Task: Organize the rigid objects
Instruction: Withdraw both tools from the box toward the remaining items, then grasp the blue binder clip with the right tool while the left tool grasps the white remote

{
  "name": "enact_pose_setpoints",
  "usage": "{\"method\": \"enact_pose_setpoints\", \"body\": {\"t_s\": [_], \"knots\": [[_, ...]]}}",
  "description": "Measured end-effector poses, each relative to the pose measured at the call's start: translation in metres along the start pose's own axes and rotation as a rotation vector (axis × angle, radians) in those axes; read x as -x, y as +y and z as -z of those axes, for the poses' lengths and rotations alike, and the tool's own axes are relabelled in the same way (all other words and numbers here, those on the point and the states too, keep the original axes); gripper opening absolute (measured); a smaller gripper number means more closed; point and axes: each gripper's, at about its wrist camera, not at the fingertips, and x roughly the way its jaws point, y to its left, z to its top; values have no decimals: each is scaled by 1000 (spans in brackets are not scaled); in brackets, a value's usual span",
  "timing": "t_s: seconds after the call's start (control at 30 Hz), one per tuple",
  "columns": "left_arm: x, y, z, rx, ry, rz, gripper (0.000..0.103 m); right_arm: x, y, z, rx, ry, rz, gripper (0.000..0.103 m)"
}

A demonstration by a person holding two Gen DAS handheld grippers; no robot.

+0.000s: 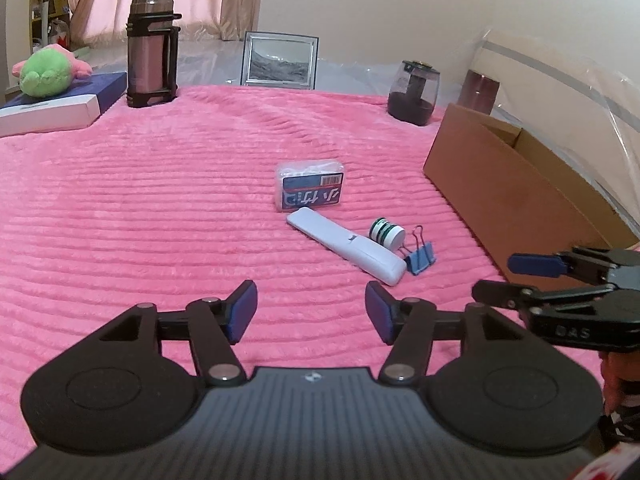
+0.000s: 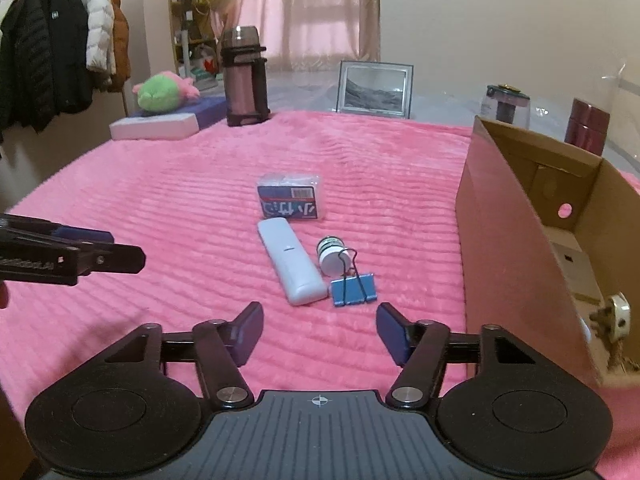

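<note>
On the pink ribbed blanket lie a clear packet with a blue label (image 1: 311, 189) (image 2: 290, 197), a white remote (image 1: 346, 245) (image 2: 291, 266), a small white-and-green jar on its side (image 1: 386, 233) (image 2: 333, 258) and a blue binder clip (image 1: 420, 257) (image 2: 353, 289). My left gripper (image 1: 311, 312) is open and empty, short of the remote. My right gripper (image 2: 320, 330) is open and empty, just short of the remote and clip; it also shows at the right of the left wrist view (image 1: 496, 278). An open cardboard box (image 1: 516, 188) (image 2: 520, 224) stands to the right.
At the back stand a steel thermos (image 1: 152, 50) (image 2: 244, 78), a picture frame (image 1: 280, 60) (image 2: 375, 90), a dark glass jar (image 1: 414, 92) (image 2: 506, 104) and a maroon cylinder (image 1: 478, 90) (image 2: 588, 126). A green plush (image 1: 46, 72) (image 2: 164, 92) lies on a flat box at back left.
</note>
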Motion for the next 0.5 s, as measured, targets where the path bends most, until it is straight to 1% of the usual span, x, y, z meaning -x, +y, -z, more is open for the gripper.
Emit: {"method": "enact_pose_setpoints", "body": {"t_s": [0.13,0.2,0.27,0.37,0.5], "knots": [[-17,2,-2,-3,9,9,59,-28,-4,-2,28,15,32,52],[-26,2,-3,-7,16,15,60,-43,-8,-3,36,25,44,52],[-36,3,-4,-9,23,18,65,-58,-13,-2,37,39,55,52],[-47,5,-4,-1,28,21,68,-78,-22,-2,40,50,74,52],[-60,9,-5,11,34,28,70,-100,-32,-1,33,69,77,52]]}}
